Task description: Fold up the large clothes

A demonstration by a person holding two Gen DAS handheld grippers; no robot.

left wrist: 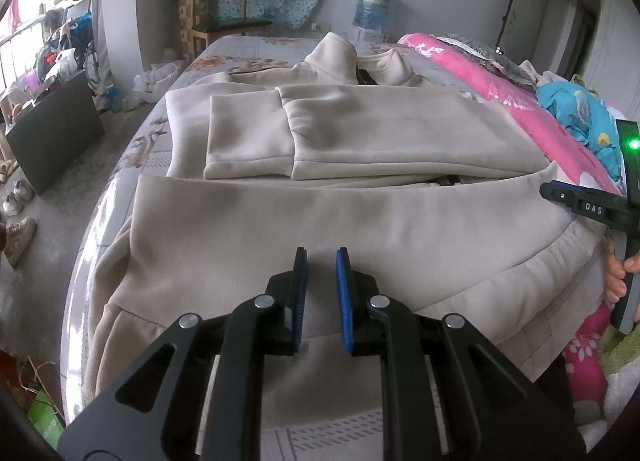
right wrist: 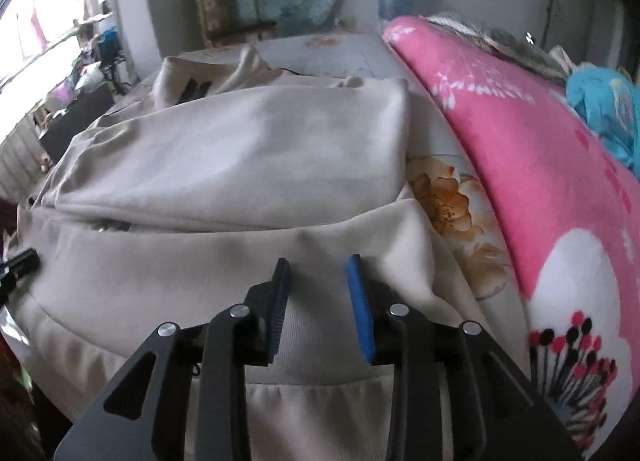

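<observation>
A large beige sweatshirt (left wrist: 320,149) lies on the bed, both sleeves folded across its chest, collar at the far end. Its lower part (left wrist: 320,229) is folded up towards me. My left gripper (left wrist: 322,257) is open and empty, hovering just above the hem area near the left-middle. In the right wrist view the same sweatshirt (right wrist: 240,149) fills the bed. My right gripper (right wrist: 316,265) is open and empty over the hem near the garment's right edge. The right gripper's body also shows in the left wrist view (left wrist: 600,209), held by a hand.
A pink floral blanket (right wrist: 540,189) lies along the bed's right side with a blue cloth (left wrist: 580,113) on it. The floral bedsheet (right wrist: 444,197) shows beside the garment. A wooden chair (left wrist: 228,21) and water bottle (left wrist: 372,7) stand beyond the bed. Shoes and a black box (left wrist: 56,133) are on the floor left.
</observation>
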